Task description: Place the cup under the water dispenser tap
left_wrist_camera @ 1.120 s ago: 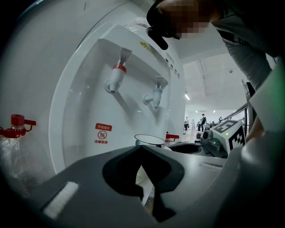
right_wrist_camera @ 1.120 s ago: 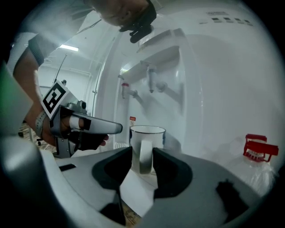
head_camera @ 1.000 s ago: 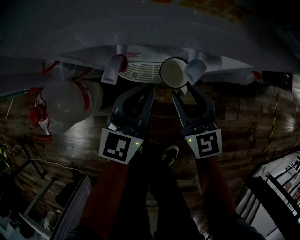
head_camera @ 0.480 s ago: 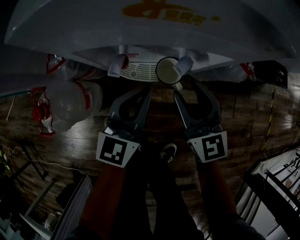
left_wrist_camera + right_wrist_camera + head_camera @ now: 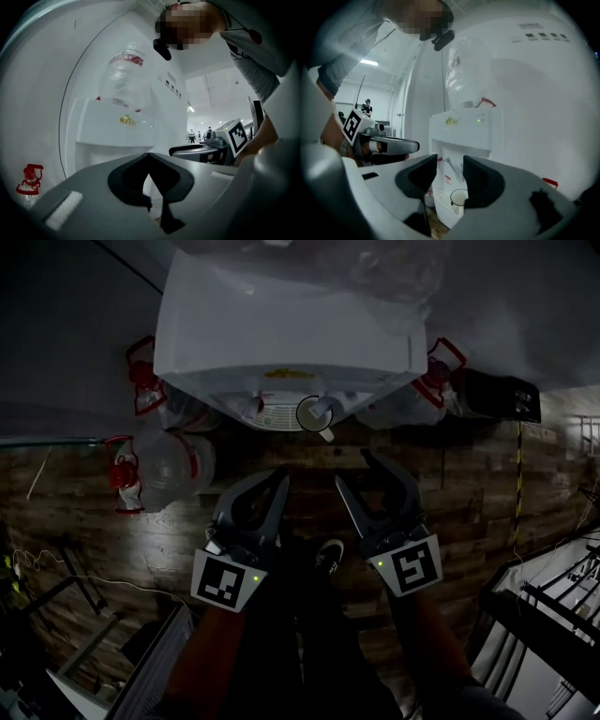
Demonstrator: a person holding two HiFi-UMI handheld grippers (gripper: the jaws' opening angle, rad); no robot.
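The white cup stands on the drip tray of the white water dispenser, under its right tap. In the right gripper view the cup shows low between my jaws, far ahead in the dispenser's recess. My right gripper hangs well back from the cup; its jaws are closing a little and nothing is between them. My left gripper is beside it, tips together and empty, facing the dispenser.
Clear water bottles with red caps lie on the wooden floor left of the dispenser and at its right side. A dark box sits further right. A metal rack is at the lower right. My shoe shows below.
Both grippers have risen and drawn back from the dispenser. The right jaws, which were around the cup, are now clear of it. The cup stays under the tap.
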